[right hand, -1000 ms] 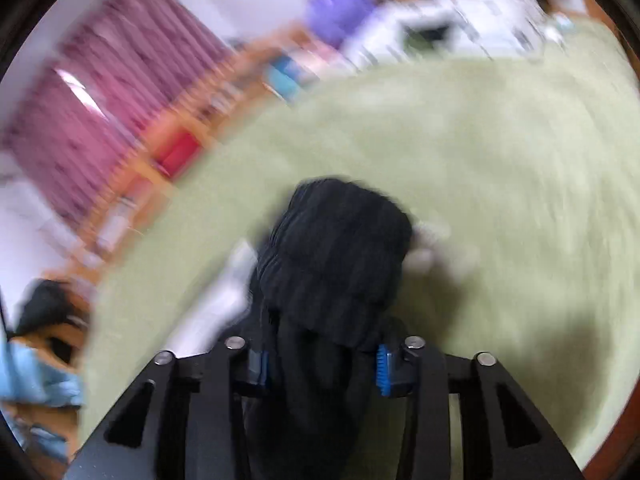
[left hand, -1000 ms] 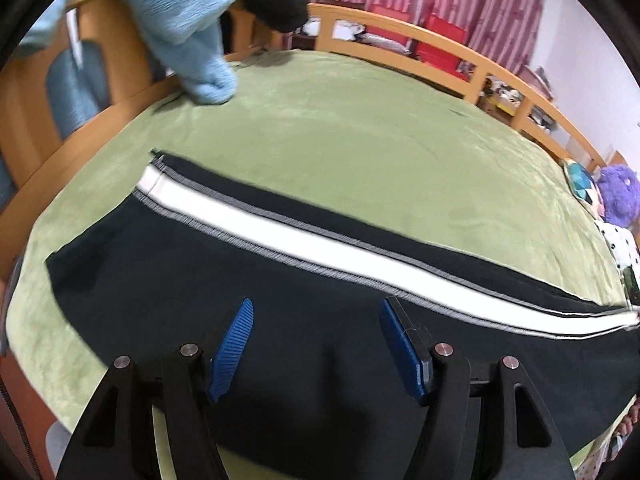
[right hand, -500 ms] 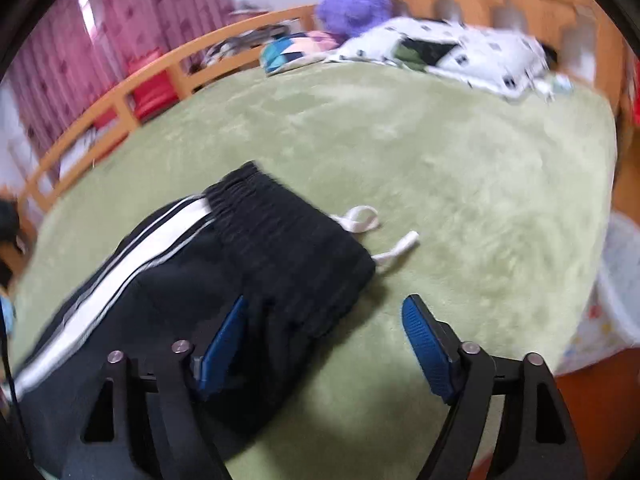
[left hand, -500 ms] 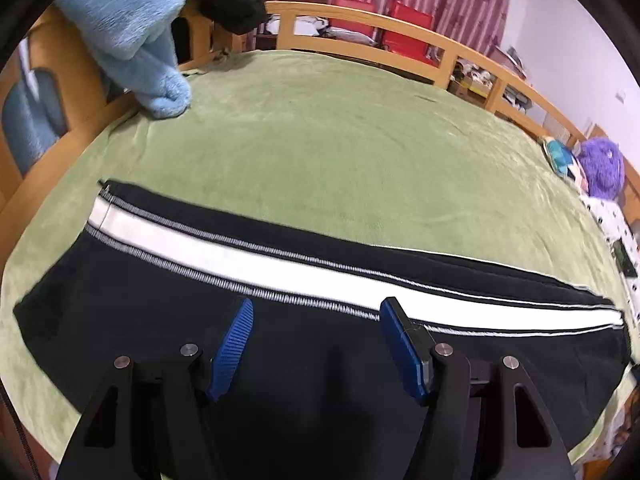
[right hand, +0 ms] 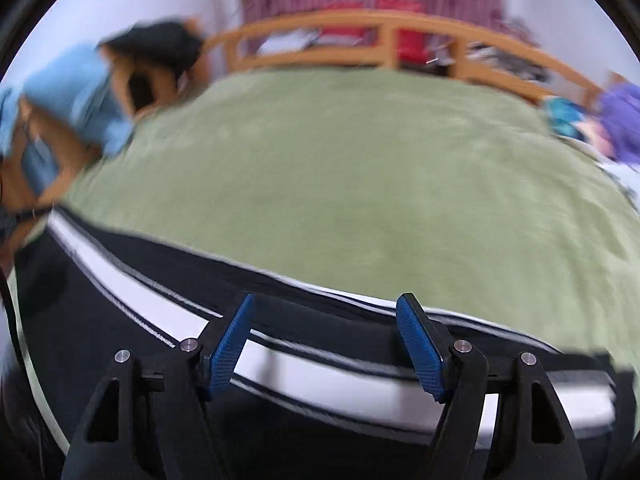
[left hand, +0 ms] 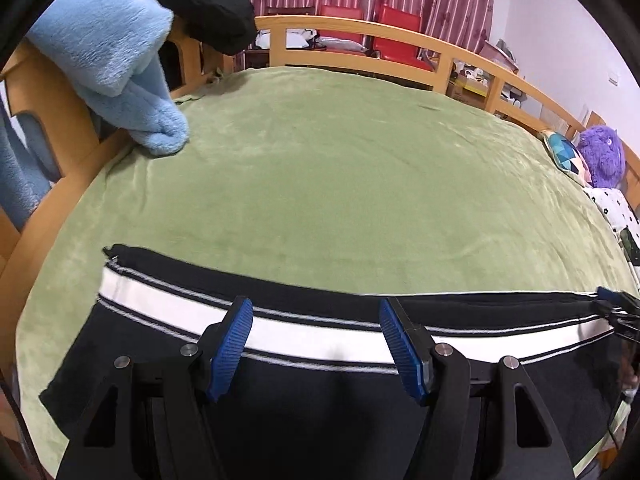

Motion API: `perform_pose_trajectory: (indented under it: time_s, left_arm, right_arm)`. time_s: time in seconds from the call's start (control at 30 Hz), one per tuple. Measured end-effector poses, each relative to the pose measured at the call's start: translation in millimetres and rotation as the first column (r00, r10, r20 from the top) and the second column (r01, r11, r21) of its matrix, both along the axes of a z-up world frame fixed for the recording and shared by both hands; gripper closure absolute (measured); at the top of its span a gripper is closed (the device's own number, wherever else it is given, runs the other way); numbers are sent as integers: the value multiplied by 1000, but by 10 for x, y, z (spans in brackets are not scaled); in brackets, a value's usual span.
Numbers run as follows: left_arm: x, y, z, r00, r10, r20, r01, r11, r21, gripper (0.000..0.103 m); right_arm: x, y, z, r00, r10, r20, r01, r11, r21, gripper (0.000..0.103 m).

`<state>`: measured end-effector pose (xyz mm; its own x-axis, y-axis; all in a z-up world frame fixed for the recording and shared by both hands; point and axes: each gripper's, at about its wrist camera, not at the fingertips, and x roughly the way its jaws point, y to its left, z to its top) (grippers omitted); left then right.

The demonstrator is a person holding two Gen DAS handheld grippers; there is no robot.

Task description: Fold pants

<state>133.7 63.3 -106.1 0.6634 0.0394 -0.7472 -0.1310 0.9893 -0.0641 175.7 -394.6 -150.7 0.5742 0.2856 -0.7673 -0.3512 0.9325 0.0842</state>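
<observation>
At far left we see a blue fleece blanket draped over the wooden bed rail. Black pants with a white side stripe lie flat along the near edge of the green bedspread. Our left tongs hang above them, jaws apart, gripping nothing. Our right tongs, blurred, hover over the same stripe, jaws closing slightly with nothing pressed between them. A purple plush toy sits at far right.
</observation>
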Motion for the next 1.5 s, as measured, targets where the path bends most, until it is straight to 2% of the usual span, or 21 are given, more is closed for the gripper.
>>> perform_pose_trajectory:
  time_s: [0.03, 0.1, 0.17, 0.23, 0.27, 0.3, 0.33, 0.47, 0.5, 0.57, 0.63, 0.7, 0.83, 0.9, 0.93, 1.1, 1.23, 1.33, 1.4, 1.5]
  left_arm:
    - [-23, 42, -13, 1000, 5, -2, -5, 1000, 0, 39]
    - [-72, 161, -40, 1000, 21, -8, -21, 1000, -3, 39]
    - [-120, 255, -75, 999, 36, -11, -36, 999, -7, 39]
    - [-139, 350, -120, 998, 55, -17, -55, 998, -10, 39]
    - [-146, 399, -150, 998, 65, -25, -65, 998, -16, 39]
    - [-149, 439, -173, 997, 73, -33, -74, 997, -21, 39]
    - [-164, 486, -190, 996, 84, -37, -85, 996, -24, 39]
    - [-231, 658, -173, 993, 116, -23, -117, 993, -25, 39]
    - [-244, 713, -166, 992, 125, -22, -125, 992, -24, 39]
    - [-275, 807, -177, 989, 144, -29, -144, 989, -17, 39]
    - [-314, 906, -204, 984, 172, -43, -172, 985, -1, 39]
    - [-404, 1029, -228, 979, 196, -52, -197, 980, -9, 39]
    - [-644, 1214, -273, 974, 220, -51, -222, 974, -35, 39]
    - [-825, 1306, -312, 974, 222, -48, -225, 972, -70, 39]
    - [-899, 1355, -332, 972, 232, -45, -235, 968, -88, 39]
    - [-1318, 1609, -628, 951, 301, -72, -308, 909, -279, 39]
    - [-1294, 1716, -822, 951, 306, -51, -307, 902, -305, 39]
    - [-1279, 1831, -851, 939, 340, -53, -334, 863, -379, 39]
    - [-1371, 1867, -819, 936, 353, -12, -328, 856, -400, 39]
    - [-1435, 1914, -824, 939, 345, -13, -316, 843, -435, 39]
  right_arm:
    - [72, 83, -88, 998, 37, -45, -37, 999, -1, 34]
    - [137, 208, -254, 990, 67, -121, -74, 996, -55, 51]
    - [116, 300, -330, 990, 81, -114, -94, 988, -120, 54]
    - [75, 300, -350, 993, 84, -87, -96, 984, -149, 76]
    - [74, 276, -338, 994, 75, -76, -86, 984, -157, 90]
    - [87, 315, -300, 995, 73, -68, -82, 985, -149, 96]
    - [89, 265, -220, 996, 65, -57, -71, 992, -107, 97]
    - [218, 194, 65, 999, 37, 12, -37, 999, -38, 97]
    - [287, 196, 69, 1000, 23, 6, -23, 1000, -22, 97]
    - [407, 239, -24, 1000, 8, -12, -8, 999, -40, 97]
    - [492, 294, -277, 997, 4, -72, -11, 996, -90, 96]
    - [492, 304, -429, 995, -11, -95, 1, 994, -105, 92]
    - [373, 208, -185, 993, -106, -43, 106, 994, -11, 83]
    - [237, 216, -58, 989, -149, -5, 149, 989, 13, 65]
    - [197, 227, -27, 986, -166, -1, 166, 986, 16, 64]
    - [-138, 341, 66, 971, -239, -12, 239, 970, 50, 64]
    - [-484, 408, 55, 948, -309, -75, 314, 947, 73, 64]
    - [-774, 412, 45, 929, -353, -111, 363, 928, 84, 64]
    - [-945, 418, 50, 916, -382, -123, 392, 917, 69, 63]
    - [-1180, 426, 37, 904, -407, -132, 415, 909, 42, 62]
